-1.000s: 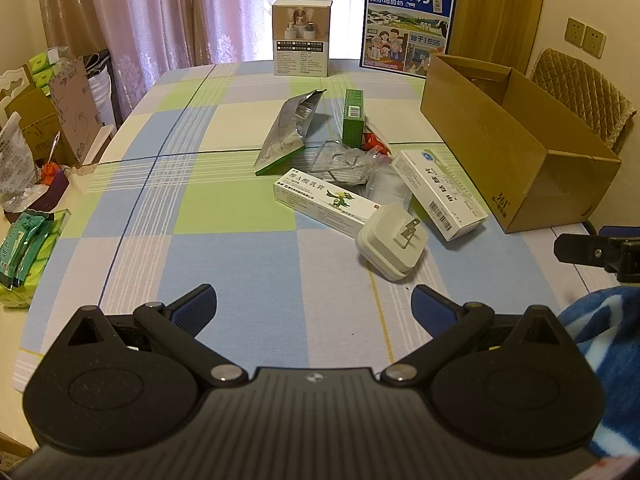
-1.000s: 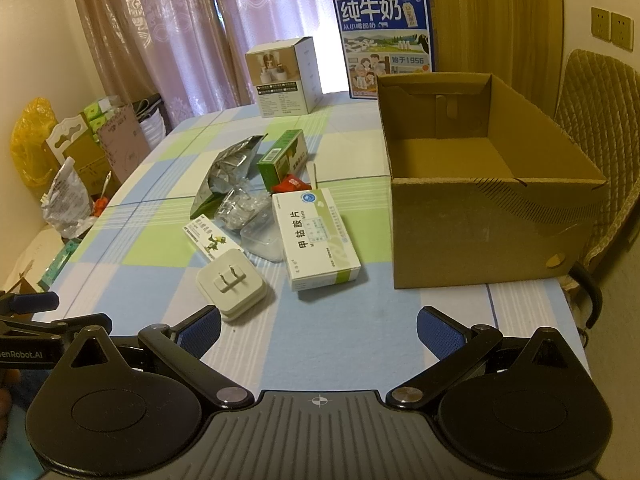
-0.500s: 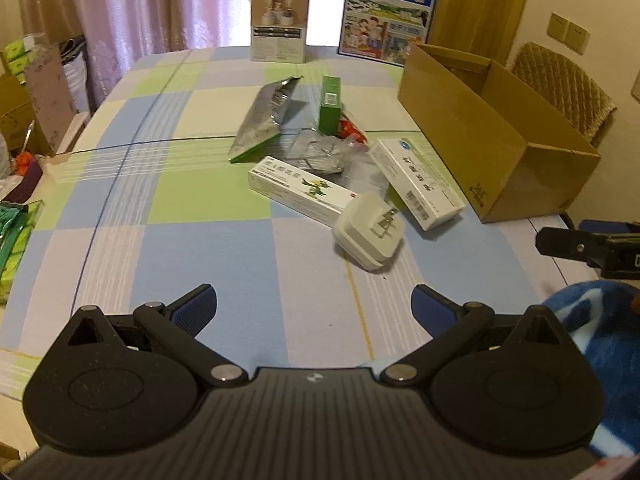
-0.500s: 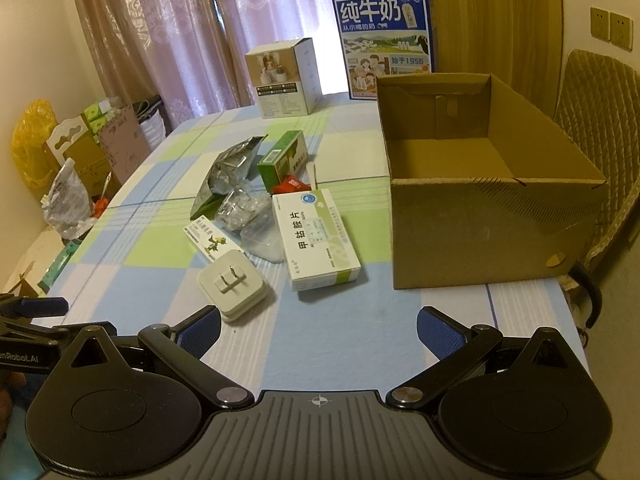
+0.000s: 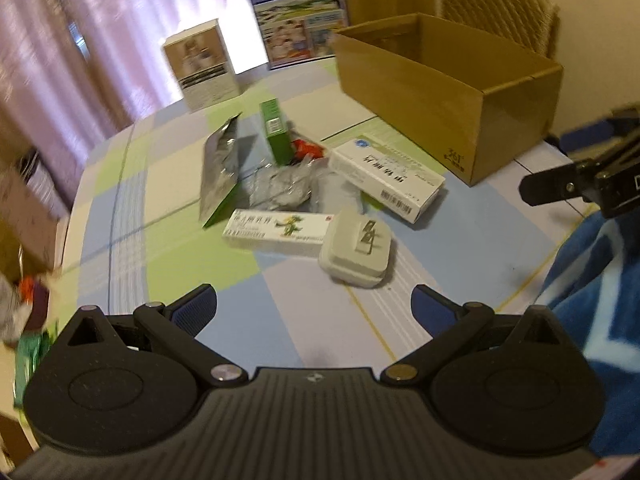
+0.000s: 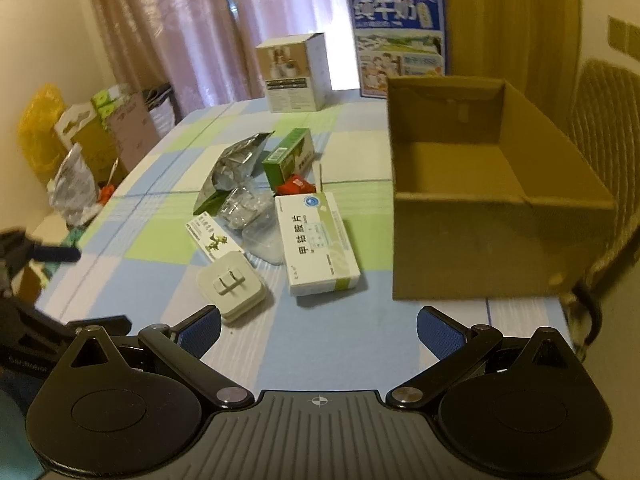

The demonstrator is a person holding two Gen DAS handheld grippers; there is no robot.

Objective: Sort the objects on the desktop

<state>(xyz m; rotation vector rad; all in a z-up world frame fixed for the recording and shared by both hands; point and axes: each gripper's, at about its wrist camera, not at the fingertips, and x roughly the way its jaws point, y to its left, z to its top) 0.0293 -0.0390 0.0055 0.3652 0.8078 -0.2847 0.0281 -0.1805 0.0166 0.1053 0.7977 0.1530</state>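
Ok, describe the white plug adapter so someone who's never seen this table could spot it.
Start at the open cardboard box on the checked tablecloth, then look at the clutter to its left. The white plug adapter lies nearest the grippers: a rounded square block with metal prongs pointing up, unlike the printed cartons beside it.

Pink curtains (image 6: 192,28) glow with backlight behind the checked table (image 6: 160,240); quilted chair (image 5: 500,16) beside cream wall (image 6: 612,0).

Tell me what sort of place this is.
Most likely a home dining room: a table under a checked tablecloth, long curtains behind it and a padded chair beside it. Medicine boxes and a cardboard box clutter the table.
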